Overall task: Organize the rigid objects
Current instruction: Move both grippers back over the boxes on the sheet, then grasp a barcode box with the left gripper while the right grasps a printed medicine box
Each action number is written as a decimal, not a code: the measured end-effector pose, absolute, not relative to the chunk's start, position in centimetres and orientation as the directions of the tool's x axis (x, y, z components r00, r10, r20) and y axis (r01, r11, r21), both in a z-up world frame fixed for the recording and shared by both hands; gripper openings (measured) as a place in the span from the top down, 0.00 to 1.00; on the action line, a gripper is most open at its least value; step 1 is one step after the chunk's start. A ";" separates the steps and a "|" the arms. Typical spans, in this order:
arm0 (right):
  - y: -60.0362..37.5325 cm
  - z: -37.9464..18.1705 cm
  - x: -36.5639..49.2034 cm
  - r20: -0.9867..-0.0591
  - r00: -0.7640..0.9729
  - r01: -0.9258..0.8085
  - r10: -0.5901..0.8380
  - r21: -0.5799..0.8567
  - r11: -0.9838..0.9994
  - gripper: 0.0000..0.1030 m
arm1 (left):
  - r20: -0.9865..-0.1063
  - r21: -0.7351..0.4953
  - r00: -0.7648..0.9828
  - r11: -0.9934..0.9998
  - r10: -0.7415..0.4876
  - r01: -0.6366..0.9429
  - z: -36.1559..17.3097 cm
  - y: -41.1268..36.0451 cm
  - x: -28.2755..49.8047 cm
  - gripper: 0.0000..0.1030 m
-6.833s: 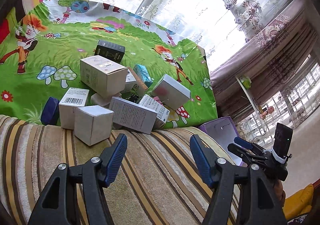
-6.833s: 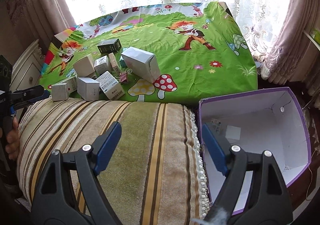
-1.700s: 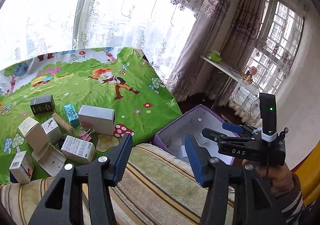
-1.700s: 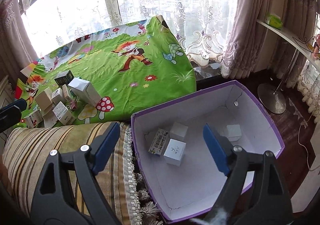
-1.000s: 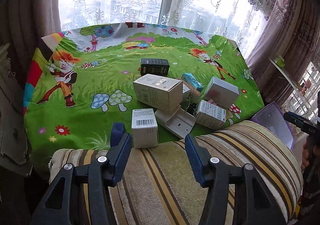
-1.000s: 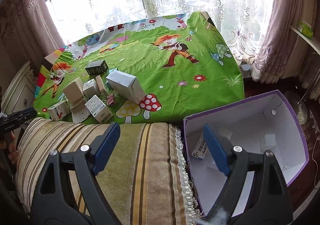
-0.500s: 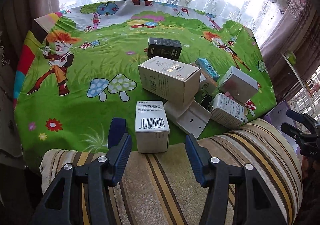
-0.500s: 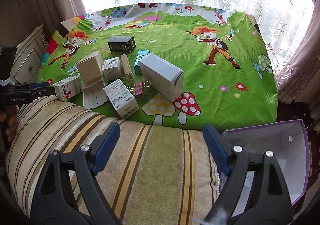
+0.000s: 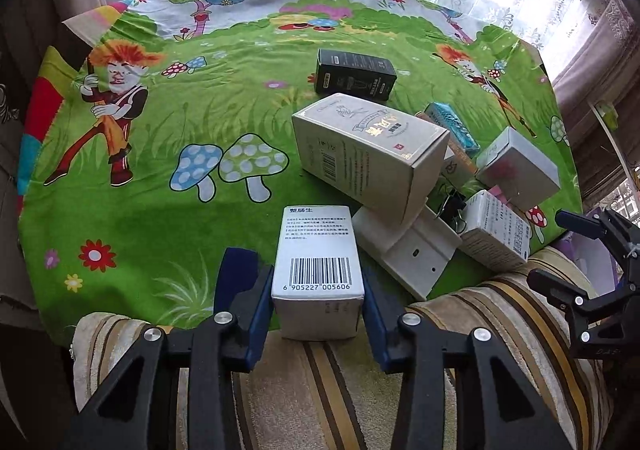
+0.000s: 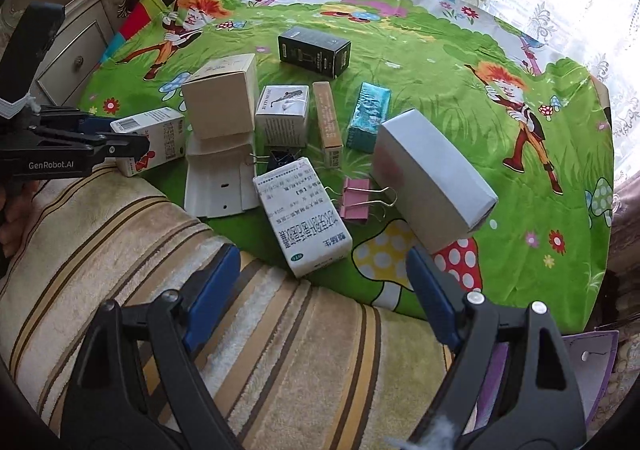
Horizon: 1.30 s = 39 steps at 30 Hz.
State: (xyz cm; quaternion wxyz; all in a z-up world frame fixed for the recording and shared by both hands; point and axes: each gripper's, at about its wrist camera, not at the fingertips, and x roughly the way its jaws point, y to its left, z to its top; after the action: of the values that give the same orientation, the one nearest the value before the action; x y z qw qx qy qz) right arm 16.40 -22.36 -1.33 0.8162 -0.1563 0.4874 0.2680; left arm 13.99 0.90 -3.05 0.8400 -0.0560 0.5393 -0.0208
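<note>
Item one: our left gripper (image 9: 318, 290), fingers closed against both sides of the barcode box (image 9: 318, 254), which stands at the near edge of the green cartoon cloth (image 9: 160, 154) where it meets the striped blanket (image 9: 320, 390). Item two: our right gripper (image 10: 320, 286), fingers wide and holding nothing, just short of the white printed box (image 10: 304, 214). Beside that: pink binder clip (image 10: 356, 198), grey box (image 10: 432, 178), black box (image 10: 314, 50).

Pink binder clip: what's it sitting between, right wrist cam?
In the right wrist view, the pink binder clip lies between the white medicine box with Chinese print and the tilted plain white box.
</note>
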 end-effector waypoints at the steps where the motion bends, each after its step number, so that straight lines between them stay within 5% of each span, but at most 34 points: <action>1: -21.9 -1.5 16.6 -0.883 0.378 -0.596 0.280 -0.001 0.803 0.16 | -0.903 -0.120 0.418 0.992 -0.099 -0.025 -3.2 0.9 13.9 0.60; 9: -19.8 -3.1 18.2 -0.900 0.360 -0.622 0.245 -0.037 0.782 0.21 | -0.886 -0.124 0.454 0.992 -0.096 -0.032 -3.3 0.9 13.3 0.61; 14: -19.3 -4.3 18.5 -0.917 0.320 -0.639 0.239 -0.023 0.768 0.45 | -0.867 -0.152 0.485 0.987 -0.112 -0.044 -3.1 1.4 12.8 0.61; 19: -19.5 -4.0 17.9 -0.908 0.323 -0.650 0.268 -0.007 0.760 0.57 | -0.847 -0.172 0.520 0.983 -0.111 -0.071 -2.5 1.9 12.1 0.61; 29: -20.8 -1.3 15.5 -0.859 0.407 -0.637 0.311 -0.022 0.771 0.57 | -0.801 -0.224 0.587 0.969 -0.121 -0.106 -0.5 2.0 9.2 0.61; 39: -23.9 2.3 11.0 -0.797 0.518 -0.576 0.311 -0.056 0.815 0.57 | -0.751 -0.309 0.610 0.951 -0.254 0.015 1.9 -2.6 6.9 0.61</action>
State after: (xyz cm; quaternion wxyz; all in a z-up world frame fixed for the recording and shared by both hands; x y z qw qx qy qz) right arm 11.01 -23.90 2.26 0.8565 -0.1590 0.4173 0.2588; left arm 6.85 -2.61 1.88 0.8867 -0.1371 0.4350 -0.0759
